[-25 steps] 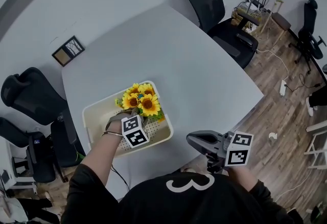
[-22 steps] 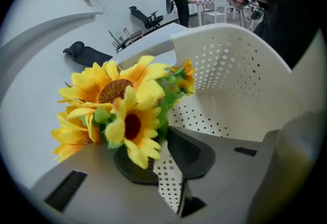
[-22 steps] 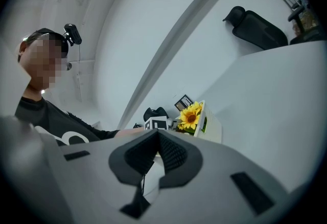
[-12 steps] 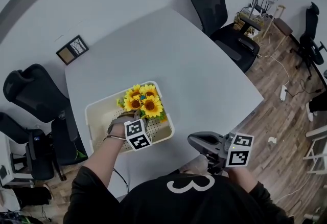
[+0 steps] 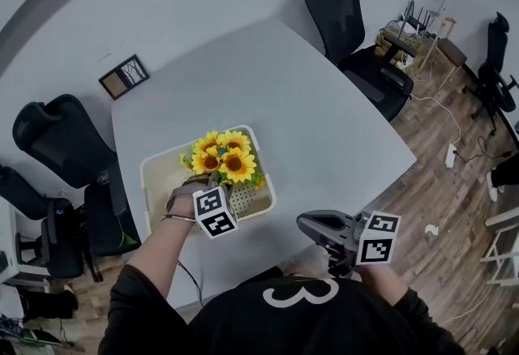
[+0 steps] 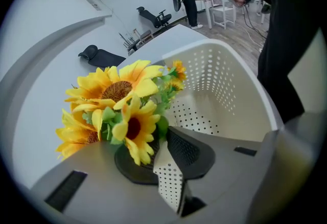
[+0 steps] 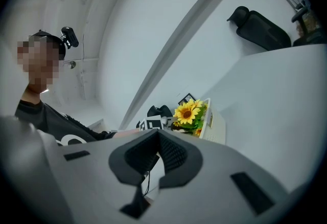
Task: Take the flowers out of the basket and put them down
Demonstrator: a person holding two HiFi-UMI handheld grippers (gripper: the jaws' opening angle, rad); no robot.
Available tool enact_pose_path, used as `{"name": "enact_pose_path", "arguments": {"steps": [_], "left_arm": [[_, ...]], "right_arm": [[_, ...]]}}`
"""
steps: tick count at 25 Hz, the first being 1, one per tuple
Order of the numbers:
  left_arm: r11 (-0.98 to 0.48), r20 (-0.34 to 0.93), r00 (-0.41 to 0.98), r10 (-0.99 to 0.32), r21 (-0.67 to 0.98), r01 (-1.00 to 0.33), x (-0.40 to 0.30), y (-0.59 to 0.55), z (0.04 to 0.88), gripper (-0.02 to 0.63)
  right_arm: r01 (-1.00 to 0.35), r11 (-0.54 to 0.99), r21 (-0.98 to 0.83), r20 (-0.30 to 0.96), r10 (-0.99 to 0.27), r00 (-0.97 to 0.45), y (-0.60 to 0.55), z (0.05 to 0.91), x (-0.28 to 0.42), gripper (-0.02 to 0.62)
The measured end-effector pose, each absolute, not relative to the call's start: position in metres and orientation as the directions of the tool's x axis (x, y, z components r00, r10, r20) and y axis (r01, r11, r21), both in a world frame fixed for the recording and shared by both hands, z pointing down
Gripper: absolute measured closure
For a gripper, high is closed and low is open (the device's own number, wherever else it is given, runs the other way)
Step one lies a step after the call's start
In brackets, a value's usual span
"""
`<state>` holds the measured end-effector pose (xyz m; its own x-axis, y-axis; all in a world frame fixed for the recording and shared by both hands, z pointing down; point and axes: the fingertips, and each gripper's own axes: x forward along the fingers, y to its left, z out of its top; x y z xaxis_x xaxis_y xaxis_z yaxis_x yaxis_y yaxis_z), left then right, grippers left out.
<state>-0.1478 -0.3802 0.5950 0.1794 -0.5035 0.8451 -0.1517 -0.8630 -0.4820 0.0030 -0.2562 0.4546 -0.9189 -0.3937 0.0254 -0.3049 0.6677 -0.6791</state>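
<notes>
A bunch of yellow sunflowers (image 5: 220, 157) stands up out of the cream perforated basket (image 5: 158, 171) on the white table. My left gripper (image 5: 212, 183) points steeply down into the basket and is shut on the flowers' stems. In the left gripper view the blooms (image 6: 120, 92) fan out just past the left gripper (image 6: 161, 138), with the basket wall (image 6: 225, 80) behind them. My right gripper (image 5: 306, 224) hangs off the table's near edge, level, shut and holding nothing. The right gripper view shows the right gripper (image 7: 157, 133) with its pads meeting, and the flowers (image 7: 188, 112) and basket (image 7: 213, 120) far beyond.
The white table (image 5: 308, 118) stretches bare to the right of the basket. Black office chairs stand at the far right (image 5: 345, 5) and at the left (image 5: 61, 143). A framed picture (image 5: 124, 76) leans by the wall. Wooden floor (image 5: 454, 207) lies to the right.
My left gripper has lifted the sunflowers slightly inside the basket. The right gripper has stayed where it was.
</notes>
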Motion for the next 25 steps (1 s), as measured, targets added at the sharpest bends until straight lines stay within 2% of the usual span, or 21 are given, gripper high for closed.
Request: {"name": "enact_pose_path", "arguments": {"steps": [13, 25], "left_arm": [[-0.771, 0.752, 0.175, -0.635, -0.603, -0.206, -0.146, -0.361, 0.53, 0.548], [-0.679, 0.644, 0.215, -0.734, -0.709, -0.191, -0.095, -0.344, 0.467, 0.548]], "right_arm": [[-0.292, 0.728, -0.62, 0.012, -0.363, -0.932, -0.219, 0.436, 0.009, 0.588], [-0.337, 0.756, -0.561, -0.001, -0.408, -0.913, -0.176, 0.416, 0.048, 0.588]]}}
